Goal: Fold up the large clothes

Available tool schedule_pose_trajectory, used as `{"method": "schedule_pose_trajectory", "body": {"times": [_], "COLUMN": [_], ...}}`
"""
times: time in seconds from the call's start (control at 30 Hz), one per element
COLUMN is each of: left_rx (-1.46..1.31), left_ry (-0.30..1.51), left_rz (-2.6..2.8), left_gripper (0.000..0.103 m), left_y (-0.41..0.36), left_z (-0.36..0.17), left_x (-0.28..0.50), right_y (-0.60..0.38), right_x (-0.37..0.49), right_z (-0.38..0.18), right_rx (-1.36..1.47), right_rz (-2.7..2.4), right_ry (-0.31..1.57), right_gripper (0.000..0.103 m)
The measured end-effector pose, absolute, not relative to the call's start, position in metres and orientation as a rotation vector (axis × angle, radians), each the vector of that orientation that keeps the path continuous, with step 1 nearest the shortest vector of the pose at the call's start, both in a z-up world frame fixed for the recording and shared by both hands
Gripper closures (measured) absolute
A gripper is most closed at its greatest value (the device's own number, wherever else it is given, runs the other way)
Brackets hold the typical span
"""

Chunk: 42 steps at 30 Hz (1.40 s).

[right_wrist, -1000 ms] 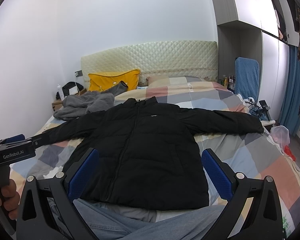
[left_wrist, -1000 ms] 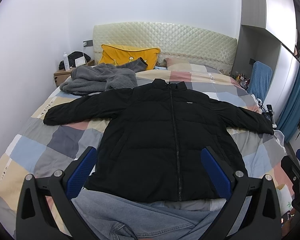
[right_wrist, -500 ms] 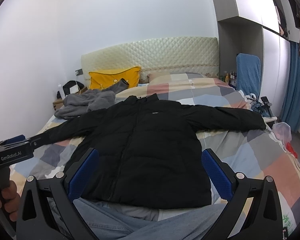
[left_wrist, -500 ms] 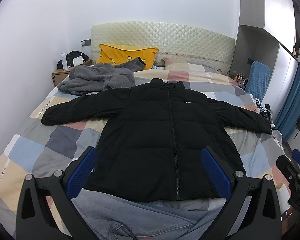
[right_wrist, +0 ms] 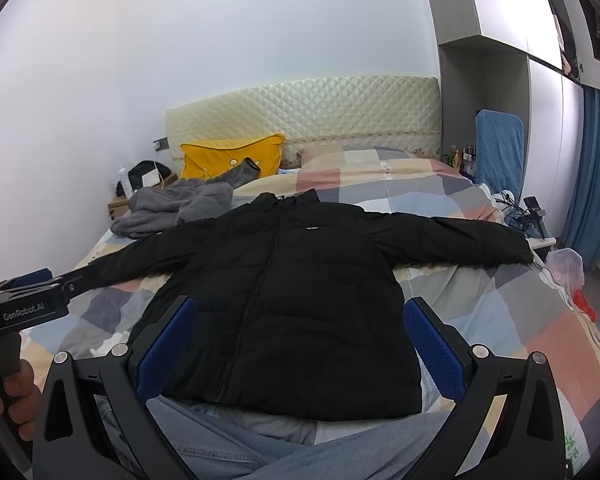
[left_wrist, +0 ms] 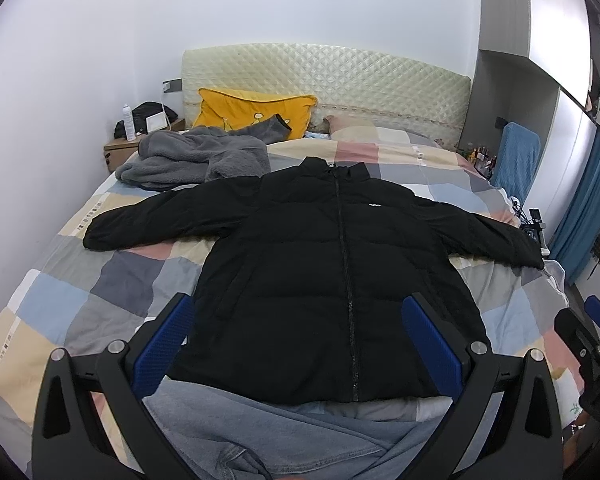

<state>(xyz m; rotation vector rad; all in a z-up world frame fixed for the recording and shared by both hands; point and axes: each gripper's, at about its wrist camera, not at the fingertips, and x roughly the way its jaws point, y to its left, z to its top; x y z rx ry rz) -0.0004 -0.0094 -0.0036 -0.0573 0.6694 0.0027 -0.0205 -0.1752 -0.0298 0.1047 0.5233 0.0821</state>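
A black puffer jacket (left_wrist: 312,264) (right_wrist: 288,280) lies flat and zipped on the checked bedspread (left_wrist: 112,280) (right_wrist: 500,312), both sleeves spread out sideways, collar toward the headboard. My left gripper (left_wrist: 296,340) hangs above the jacket's hem, open, nothing between its blue pads. My right gripper (right_wrist: 300,340) is likewise open and empty over the hem. The left gripper's body (right_wrist: 24,308) shows at the left edge of the right wrist view, held by a hand (right_wrist: 8,388). Part of the right gripper (left_wrist: 588,344) shows at the right edge of the left wrist view.
Blue jeans (left_wrist: 268,432) (right_wrist: 228,444) lie under the jacket's hem near me. A grey fleece garment (left_wrist: 196,160) and a yellow pillow (left_wrist: 256,116) sit near the headboard (left_wrist: 324,80). A nightstand (left_wrist: 120,148) stands left; a blue chair (left_wrist: 516,160), cables and a plastic bag (right_wrist: 566,268) are right.
Both views have tilted slightly, so the jacket sits a little higher and farther in frame. The jacket itself has not moved, and both grippers stay open.
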Motion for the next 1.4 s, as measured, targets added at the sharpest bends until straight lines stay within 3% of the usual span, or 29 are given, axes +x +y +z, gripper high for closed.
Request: {"method": "schedule_pose_trajectory", "body": {"times": [0.77, 1.4], "left_rx": [-0.077, -0.022], "left_ry": [0.649, 0.581], "left_rz": [-0.051, -0.166], "left_gripper": [0.0, 0.0], "left_y": [-0.033, -0.087], "left_z": [0.004, 0.022], "left_x": [0.026, 0.091], "right_y": [-0.201, -0.291], "right_x": [0.007, 0.052], "right_z": [-0.022, -0.034], "right_rx": [0.077, 0.138], "right_rz": [0.06, -0.09], "right_ry": [0.533, 0.516], "right_gripper": [0.0, 0.0]}}
